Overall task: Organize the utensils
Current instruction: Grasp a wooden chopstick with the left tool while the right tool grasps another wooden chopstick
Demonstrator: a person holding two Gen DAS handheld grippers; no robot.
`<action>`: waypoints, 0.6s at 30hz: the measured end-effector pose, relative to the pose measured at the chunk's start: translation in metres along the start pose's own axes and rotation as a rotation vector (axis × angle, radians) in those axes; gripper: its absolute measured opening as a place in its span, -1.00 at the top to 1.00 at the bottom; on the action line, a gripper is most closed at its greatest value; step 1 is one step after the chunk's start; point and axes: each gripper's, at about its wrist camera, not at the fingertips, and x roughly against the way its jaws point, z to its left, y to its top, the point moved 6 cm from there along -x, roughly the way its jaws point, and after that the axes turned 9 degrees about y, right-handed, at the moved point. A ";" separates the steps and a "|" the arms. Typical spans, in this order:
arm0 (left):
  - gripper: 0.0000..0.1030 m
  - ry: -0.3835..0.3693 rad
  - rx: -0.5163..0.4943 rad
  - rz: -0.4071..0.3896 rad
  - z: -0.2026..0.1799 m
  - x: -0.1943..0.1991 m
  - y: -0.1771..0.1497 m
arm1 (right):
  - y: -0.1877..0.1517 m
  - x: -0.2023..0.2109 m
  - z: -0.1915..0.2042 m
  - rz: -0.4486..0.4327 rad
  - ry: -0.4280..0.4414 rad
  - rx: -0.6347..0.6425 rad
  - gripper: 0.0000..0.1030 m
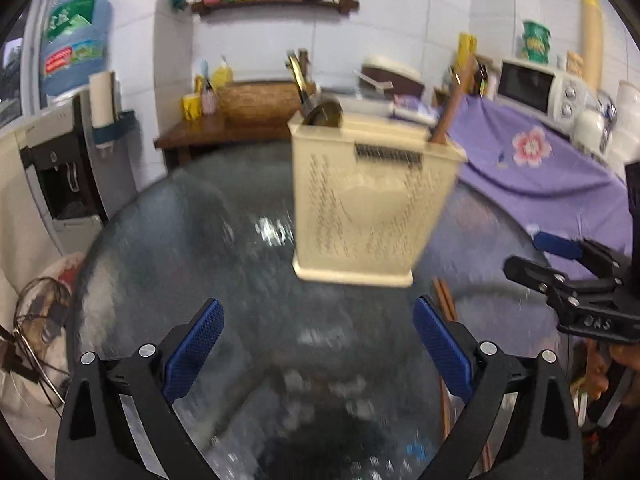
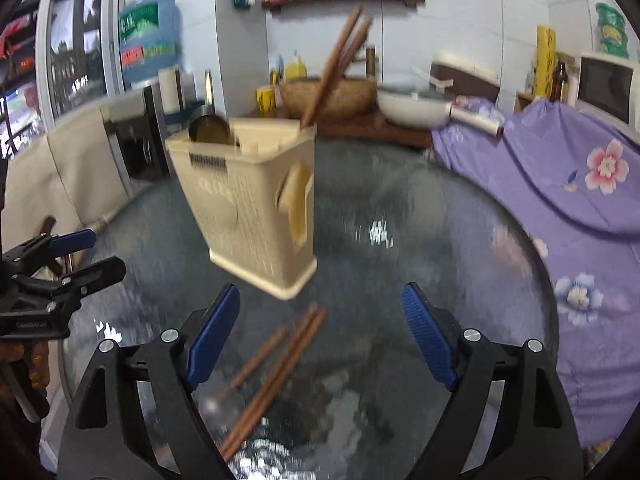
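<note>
A cream perforated utensil holder (image 1: pixel 368 204) stands on the round glass table (image 1: pixel 240 288); it also shows in the right wrist view (image 2: pixel 256 208). It holds a metal ladle (image 2: pixel 210 128) and brown chopsticks (image 2: pixel 336 60). More brown chopsticks (image 2: pixel 276 376) and a wooden-handled spoon (image 2: pixel 240 372) lie on the glass just in front of my right gripper (image 2: pixel 320 332), which is open and empty. My left gripper (image 1: pixel 318 344) is open and empty, in front of the holder. The loose chopsticks (image 1: pixel 444 304) lie by its right finger.
A purple flowered cloth (image 2: pixel 560 184) covers the surface to the right. A water dispenser (image 1: pixel 68 152) stands at the left. A wooden table (image 1: pixel 224 132) with a basket (image 2: pixel 328 98) and a white pan (image 2: pixel 412 108) is behind. A microwave (image 1: pixel 536 88) sits at the back right.
</note>
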 end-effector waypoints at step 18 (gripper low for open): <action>-0.46 -0.109 -0.143 0.121 -0.053 0.005 -0.073 | -0.063 -0.038 0.006 0.205 -0.022 -0.003 -0.44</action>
